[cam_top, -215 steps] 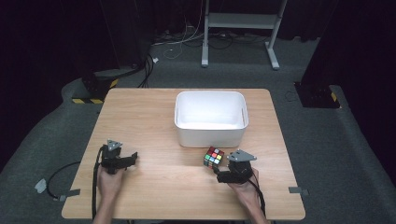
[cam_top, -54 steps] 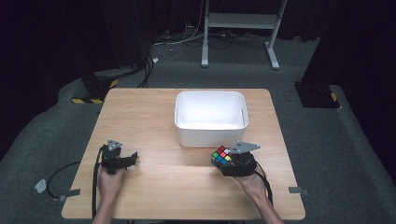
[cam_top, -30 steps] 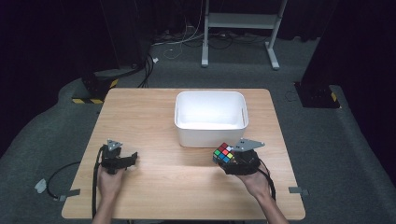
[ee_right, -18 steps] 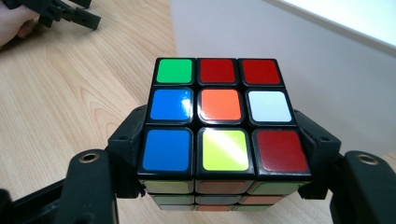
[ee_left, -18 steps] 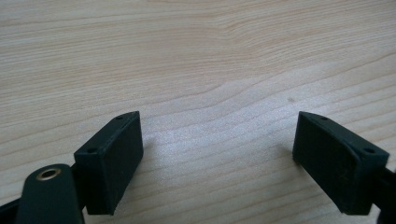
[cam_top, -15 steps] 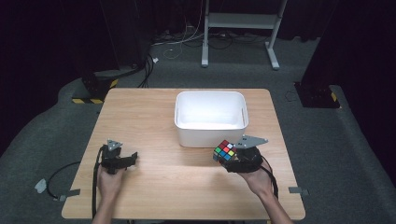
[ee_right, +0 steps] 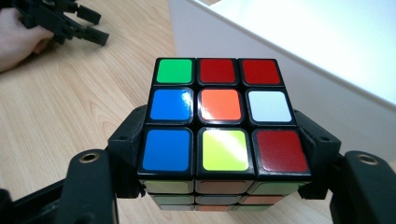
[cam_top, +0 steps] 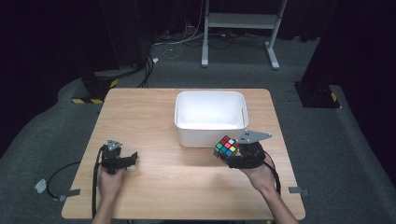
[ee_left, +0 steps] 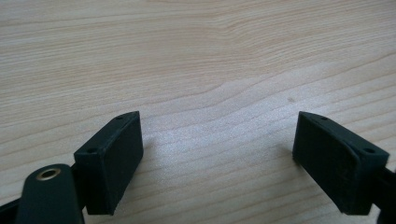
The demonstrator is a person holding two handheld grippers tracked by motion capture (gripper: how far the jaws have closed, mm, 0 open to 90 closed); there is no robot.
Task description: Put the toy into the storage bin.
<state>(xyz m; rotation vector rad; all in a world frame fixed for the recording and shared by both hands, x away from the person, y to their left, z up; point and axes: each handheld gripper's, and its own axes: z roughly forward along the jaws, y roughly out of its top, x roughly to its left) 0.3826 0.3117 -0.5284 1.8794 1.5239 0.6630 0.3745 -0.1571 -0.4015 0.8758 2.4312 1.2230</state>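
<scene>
My right hand-held gripper (cam_top: 229,156) pinched the puzzle cube (cam_top: 226,147) by two opposite sides, lifted off the tabletop (cam_top: 187,186), just at the 6 o'clock wall of the white bin (cam_top: 211,135) toward its right corner. In the right gripper view the cube (ee_right: 219,121) covered the jaw pads, so I could make out only their outer edges beside it, and its lower layers ran off the bottom edge. The bin's wall (ee_right: 299,70) rose at 2 o'clock behind the cube, its far rim cut off. My left hand-held gripper (cam_top: 125,161) lay at 9 o'clock from the cube, well apart, its jaws spread wide over bare wood (ee_left: 196,70) with nothing between them; my hand (cam_top: 111,179) hid its grip. From above, the cube hid my right gripper's jaw tips.
</scene>
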